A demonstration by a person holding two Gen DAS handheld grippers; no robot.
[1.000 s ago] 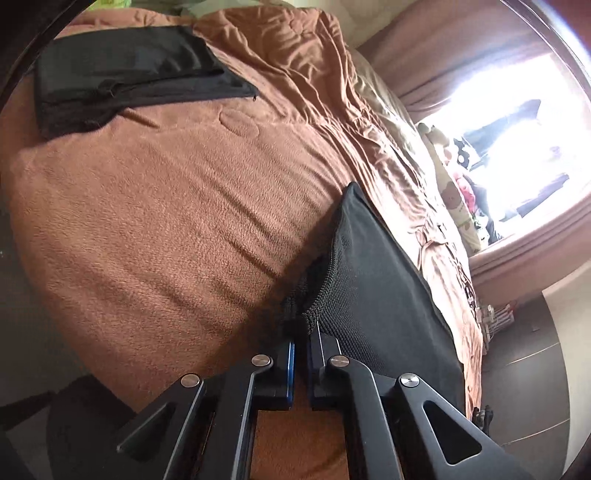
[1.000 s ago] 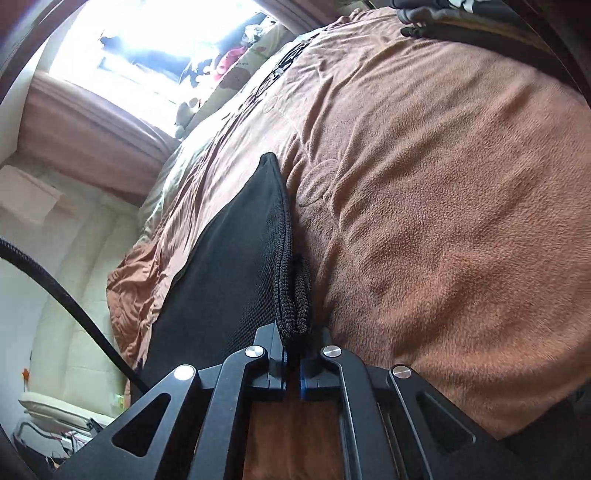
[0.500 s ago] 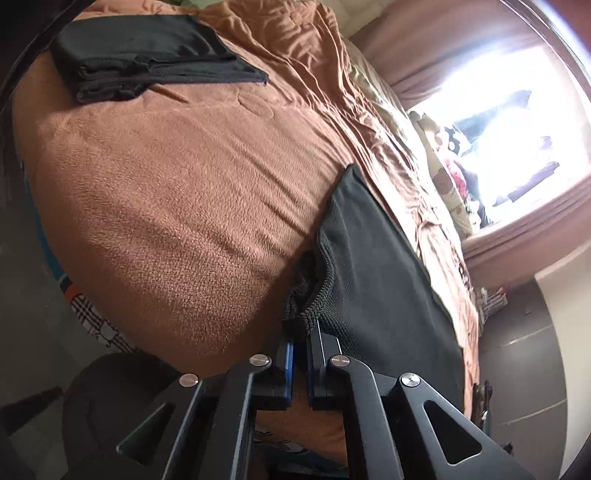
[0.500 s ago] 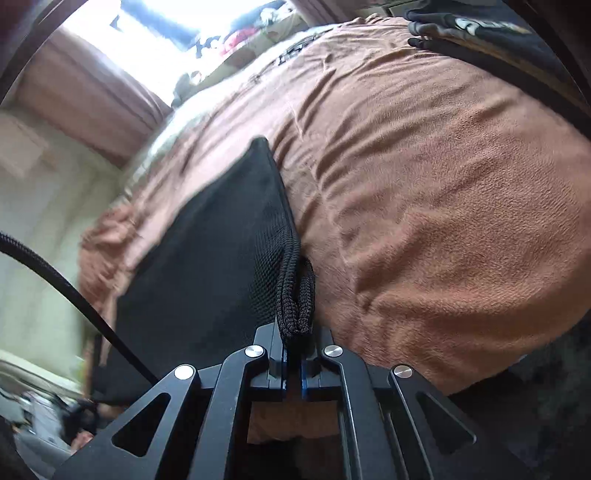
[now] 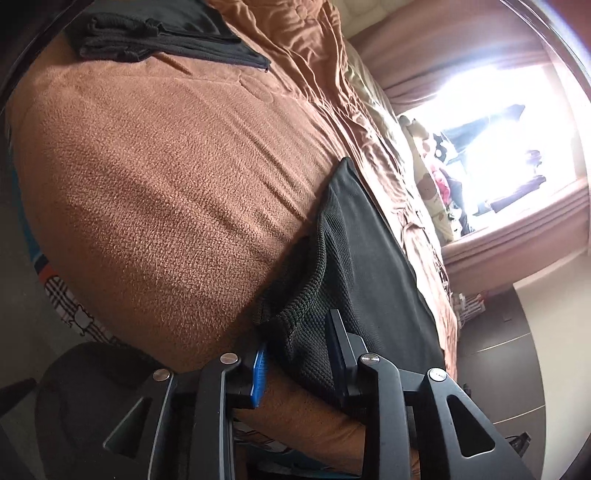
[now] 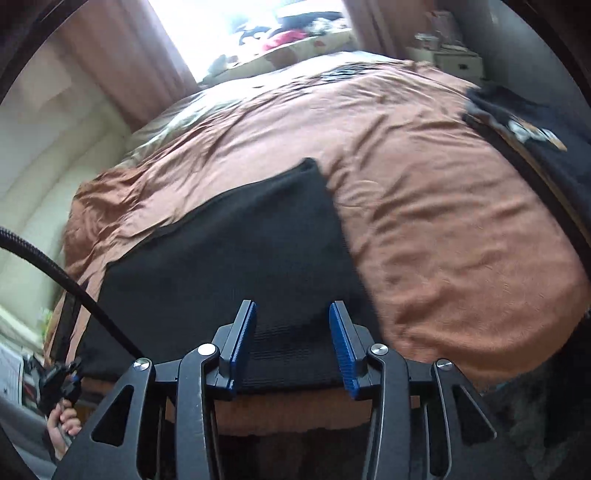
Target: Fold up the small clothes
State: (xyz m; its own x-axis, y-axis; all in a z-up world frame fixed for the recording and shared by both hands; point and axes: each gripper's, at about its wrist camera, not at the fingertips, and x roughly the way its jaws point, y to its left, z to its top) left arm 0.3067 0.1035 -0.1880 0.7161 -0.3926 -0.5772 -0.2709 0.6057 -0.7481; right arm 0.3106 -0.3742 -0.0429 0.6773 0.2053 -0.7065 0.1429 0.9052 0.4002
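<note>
While both tools stand with fingers spread apart and nothing clamped, the black garment (image 6: 236,251) lies flat on the brown blanket (image 6: 443,229) at the near edge of the bed. The right tool (image 6: 292,339) hovers over the garment's ribbed hem, which runs between its blue pads (image 6: 341,347) without being pinched. The left tool (image 5: 297,354) straddles the bunched knit corner (image 5: 295,295) of the same garment, where it sags over the bed's edge. Left of that corner the blanket is bare up to a folded dark pile (image 5: 155,33) at the far side. A second dark garment (image 6: 535,136) lies well apart on the right.
</note>
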